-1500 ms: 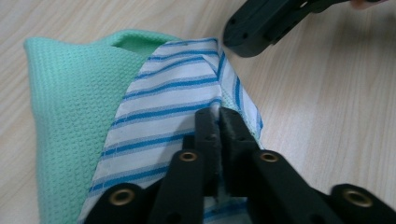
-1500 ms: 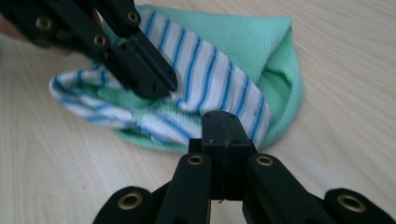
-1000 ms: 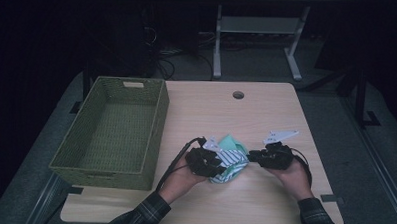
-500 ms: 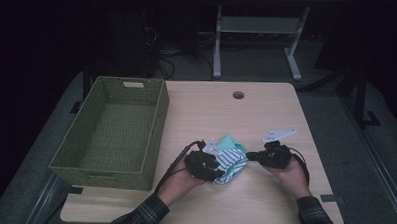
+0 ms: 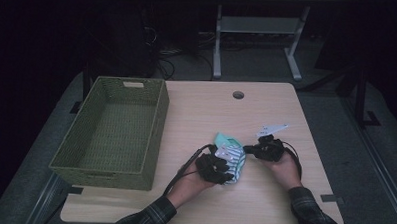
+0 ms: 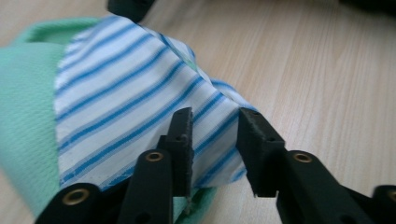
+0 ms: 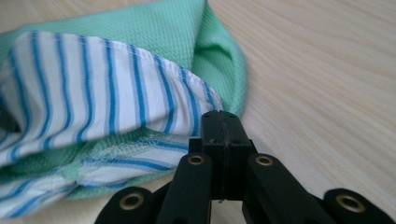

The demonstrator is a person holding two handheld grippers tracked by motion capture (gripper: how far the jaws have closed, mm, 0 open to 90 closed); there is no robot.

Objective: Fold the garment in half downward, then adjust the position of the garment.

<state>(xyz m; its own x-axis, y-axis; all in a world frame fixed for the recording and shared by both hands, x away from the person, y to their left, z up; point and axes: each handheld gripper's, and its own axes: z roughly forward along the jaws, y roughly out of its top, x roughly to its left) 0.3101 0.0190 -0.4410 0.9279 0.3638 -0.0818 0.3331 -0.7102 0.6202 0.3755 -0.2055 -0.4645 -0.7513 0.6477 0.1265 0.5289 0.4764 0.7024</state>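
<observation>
A crumpled cloth (image 5: 230,154), mint green with a blue-and-white striped part, lies on the wooden table (image 5: 263,204) between both hands. My left gripper (image 5: 218,167) is at its near left side. In the left gripper view the left gripper (image 6: 215,116) has its pads apart over a striped fold (image 6: 121,93); the jaws have just been closing a little. My right gripper (image 5: 251,150) meets the cloth from the right. In the right gripper view the right gripper (image 7: 222,114) is shut, its tips at the striped hem (image 7: 93,88). I cannot tell whether fabric is pinched there.
An empty green woven basket (image 5: 158,121) stands on the table's left side. A small white tag (image 5: 272,128) lies just beyond the right hand. A round cable hole (image 5: 238,95) sits near the far edge. Bare wood lies beyond the cloth.
Both hands have shifted slightly toward each other and lower. The cloth is bunched a bit tighter between them.
</observation>
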